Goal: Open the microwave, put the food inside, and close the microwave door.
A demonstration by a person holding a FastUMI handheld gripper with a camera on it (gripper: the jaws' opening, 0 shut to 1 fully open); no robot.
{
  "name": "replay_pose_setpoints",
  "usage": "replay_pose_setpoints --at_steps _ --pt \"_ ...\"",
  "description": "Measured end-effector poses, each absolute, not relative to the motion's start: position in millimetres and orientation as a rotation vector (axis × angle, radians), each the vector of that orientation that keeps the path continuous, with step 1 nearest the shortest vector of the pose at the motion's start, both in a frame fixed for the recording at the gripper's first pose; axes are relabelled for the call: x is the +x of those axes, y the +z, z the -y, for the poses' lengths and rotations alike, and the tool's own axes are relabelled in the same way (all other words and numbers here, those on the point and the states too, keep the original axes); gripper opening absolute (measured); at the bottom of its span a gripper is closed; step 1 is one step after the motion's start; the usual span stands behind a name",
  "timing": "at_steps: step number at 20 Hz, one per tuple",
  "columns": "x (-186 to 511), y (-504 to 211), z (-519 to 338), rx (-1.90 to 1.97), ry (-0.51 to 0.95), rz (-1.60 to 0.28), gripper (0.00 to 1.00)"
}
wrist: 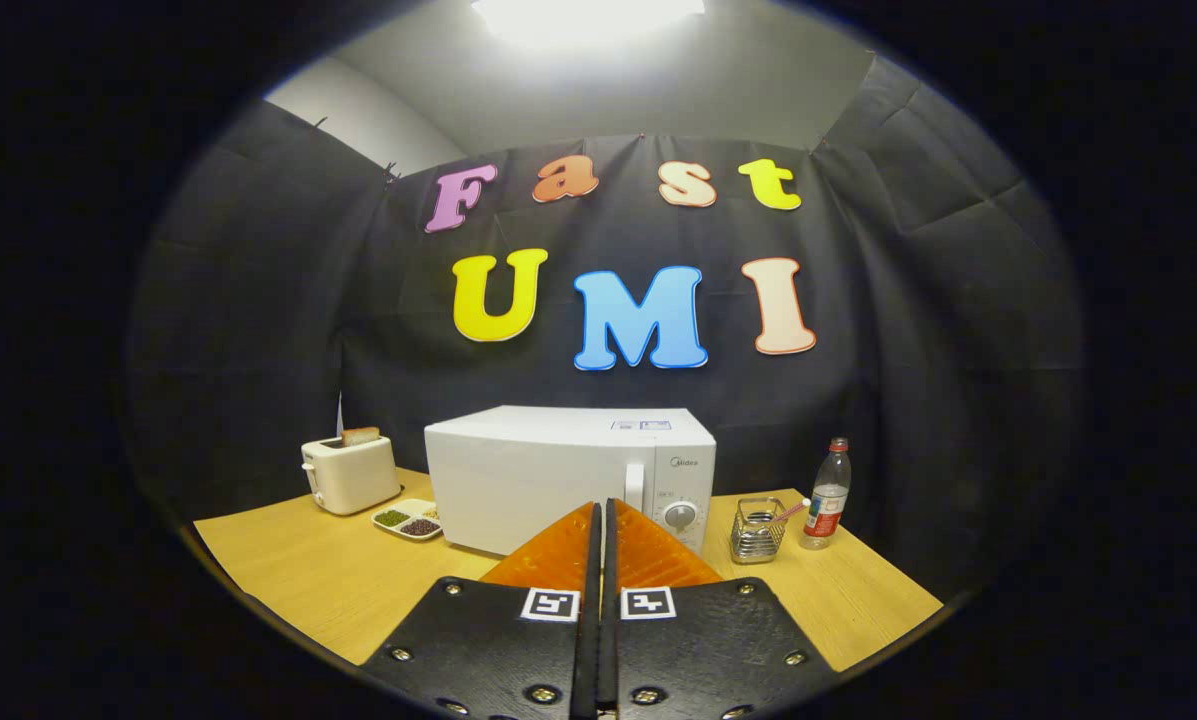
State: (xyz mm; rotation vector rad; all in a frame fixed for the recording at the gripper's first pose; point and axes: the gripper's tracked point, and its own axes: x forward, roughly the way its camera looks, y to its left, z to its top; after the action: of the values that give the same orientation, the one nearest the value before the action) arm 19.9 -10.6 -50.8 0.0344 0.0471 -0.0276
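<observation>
A white microwave [538, 475] stands in the middle of the wooden table [308, 575], its door closed, a vertical handle [635, 487] and a round dial [680, 516] at its right side. My gripper [603, 510] is raised well in front of it, fingers pressed together with nothing between them; the fingertips overlap the microwave's lower front near the handle. A white divided dish of food [408, 520], with green and dark portions, lies on the table just left of the microwave.
A white toaster [348, 472] with a slice of bread stands left of the dish. Right of the microwave are a wire basket [756, 530] with a pink-handled utensil and a clear water bottle [826, 495]. The table's front edge lies close below the fingers.
</observation>
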Motion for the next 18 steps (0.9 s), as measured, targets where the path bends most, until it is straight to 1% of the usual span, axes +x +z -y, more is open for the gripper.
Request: replay_pose_setpoints --at_steps 5,13,16,18 --pt "-15.1 -19.2 18.1 0.012 -0.029 0.010 0.01" --pt "-49.3 5.2 0.5 -0.039 0.002 0.056 0.01" --pt "-58.3 10.2 0.4 -0.054 -0.007 0.069 0.01" --pt "-62.3 10.5 -5.3 -0.044 0.010 0.066 0.03"
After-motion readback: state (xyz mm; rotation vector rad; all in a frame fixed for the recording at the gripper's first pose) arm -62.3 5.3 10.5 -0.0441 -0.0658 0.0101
